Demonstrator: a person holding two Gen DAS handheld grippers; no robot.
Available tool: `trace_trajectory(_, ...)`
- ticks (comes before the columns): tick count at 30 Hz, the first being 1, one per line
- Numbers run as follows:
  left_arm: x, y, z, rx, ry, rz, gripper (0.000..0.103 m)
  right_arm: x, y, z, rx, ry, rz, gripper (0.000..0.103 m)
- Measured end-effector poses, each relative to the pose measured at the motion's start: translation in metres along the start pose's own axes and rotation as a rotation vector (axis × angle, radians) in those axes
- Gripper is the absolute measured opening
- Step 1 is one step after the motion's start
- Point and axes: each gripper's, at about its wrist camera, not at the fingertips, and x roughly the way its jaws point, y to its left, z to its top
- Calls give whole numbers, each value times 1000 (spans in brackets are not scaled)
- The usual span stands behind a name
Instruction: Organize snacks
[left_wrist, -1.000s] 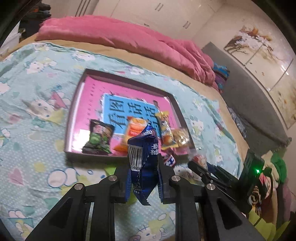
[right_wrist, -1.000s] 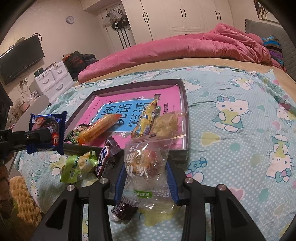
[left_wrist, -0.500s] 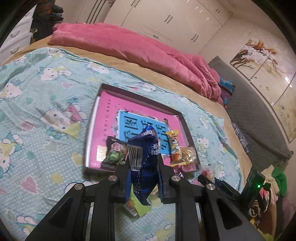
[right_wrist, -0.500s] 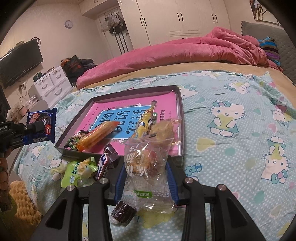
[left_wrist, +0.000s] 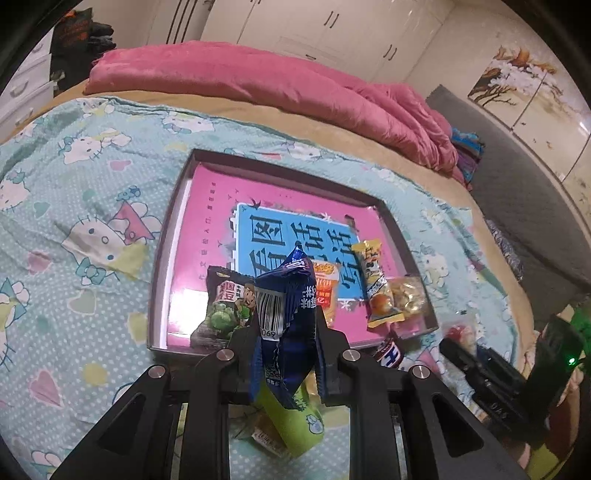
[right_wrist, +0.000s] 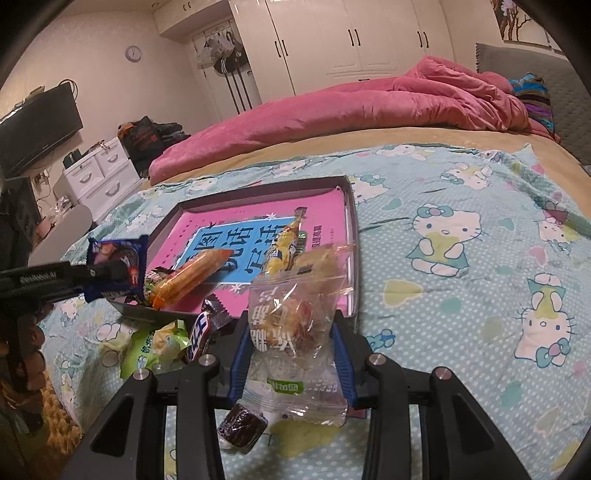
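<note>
While the left gripper (left_wrist: 284, 332) pinches a crumpled blue snack packet (left_wrist: 286, 317) tight between its two fingers, the packet stands upright at lower centre of the left wrist view, just in front of the tray's near edge. In the right wrist view the same packet (right_wrist: 118, 266) shows at middle left, above the tray's near left corner.

One dark-rimmed tray (left_wrist: 170, 236) lies on the bed, on a light blue cartoon-cat sheet (left_wrist: 74, 206), with a pink and blue printed sheet (left_wrist: 280, 236) lining its floor. Four snacks sit along its near side in the left wrist view: one dark packet with green peas (left_wrist: 225, 310) at left, one orange packet (left_wrist: 327, 291) partly behind the blue one, one long yellow packet (left_wrist: 376, 284), and one small clear bag of yellowish pieces (left_wrist: 408, 299) at right.

The right gripper (right_wrist: 291, 343) is closed on one clear plastic bag of biscuits (right_wrist: 291, 325), held upright at lower centre of its view, near the tray's front right corner.

Three loose snacks lie on the sheet outside the tray in the right wrist view: one green packet (right_wrist: 155, 343) at lower left, one dark chocolate bar (right_wrist: 203, 328) beside it, touching the tray's front wall, and one small dark wrapped sweet (right_wrist: 242, 428) under the gripper. One pink quilt (right_wrist: 351, 107) is bunched across the far side of the bed.
</note>
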Motion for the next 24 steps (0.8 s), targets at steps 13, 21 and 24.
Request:
trace_trajectory(13,26,-9,-4,-6,44,-16,22,0,-3,3,10,-14,-7,40)
trace_trajectory(21,40,-4,0,-46,65,-52,22,2,-3,8,4,-25,-10,40)
trace_trajectory(24,45,-2,2,-63,71,-67,22,4,-1,9,-3,-22,-8,40)
